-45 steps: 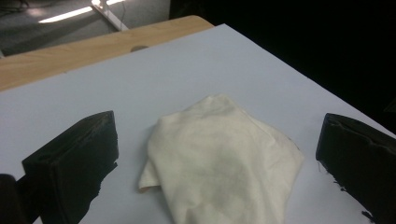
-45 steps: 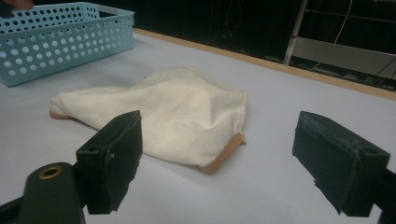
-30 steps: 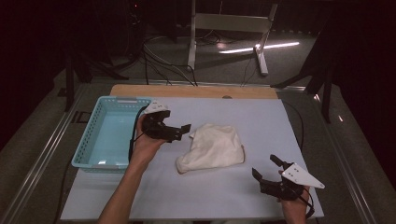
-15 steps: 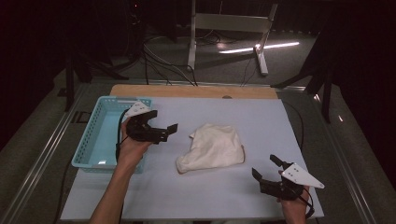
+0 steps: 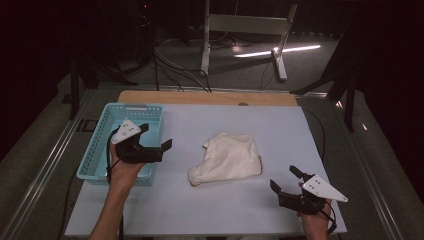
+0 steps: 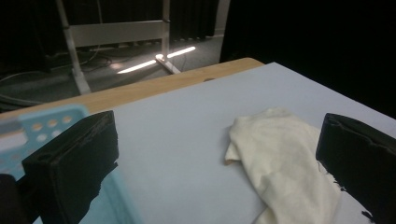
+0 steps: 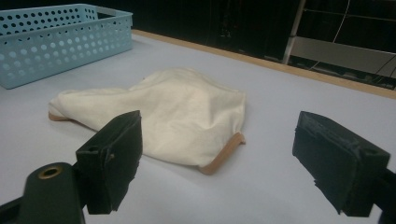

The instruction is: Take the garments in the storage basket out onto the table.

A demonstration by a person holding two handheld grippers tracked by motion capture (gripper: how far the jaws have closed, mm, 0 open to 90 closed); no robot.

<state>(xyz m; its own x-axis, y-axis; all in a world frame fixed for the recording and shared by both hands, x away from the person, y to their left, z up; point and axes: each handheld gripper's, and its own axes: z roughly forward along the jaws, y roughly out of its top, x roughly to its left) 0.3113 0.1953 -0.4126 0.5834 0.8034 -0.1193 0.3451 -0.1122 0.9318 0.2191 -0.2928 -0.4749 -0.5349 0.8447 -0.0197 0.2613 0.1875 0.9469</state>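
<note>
A crumpled cream cloth (image 5: 227,157) with a tan edge lies in the middle of the pale blue table. My left gripper (image 5: 157,136) hovers over the right rim of the light blue basket (image 5: 132,106), left of the cloth, jaws open and empty. In the left gripper view the cloth (image 6: 285,158) lies ahead to the right between the spread jaws of that gripper (image 6: 215,158). My right gripper (image 5: 283,177) rests near the front right edge, open and empty, pointing at the cloth (image 7: 173,112). Its jaws (image 7: 233,158) stand wide apart, a short way from the cloth.
The perforated basket (image 7: 60,42) stands at the table's left side. A wooden strip (image 5: 207,97) runs along the table's far edge. Beyond it are a metal stand (image 5: 240,30) and cables on a dark floor.
My left gripper has drawn away from the cloth to the left, ending over the basket's right rim. The right gripper and the cloth have not moved.
</note>
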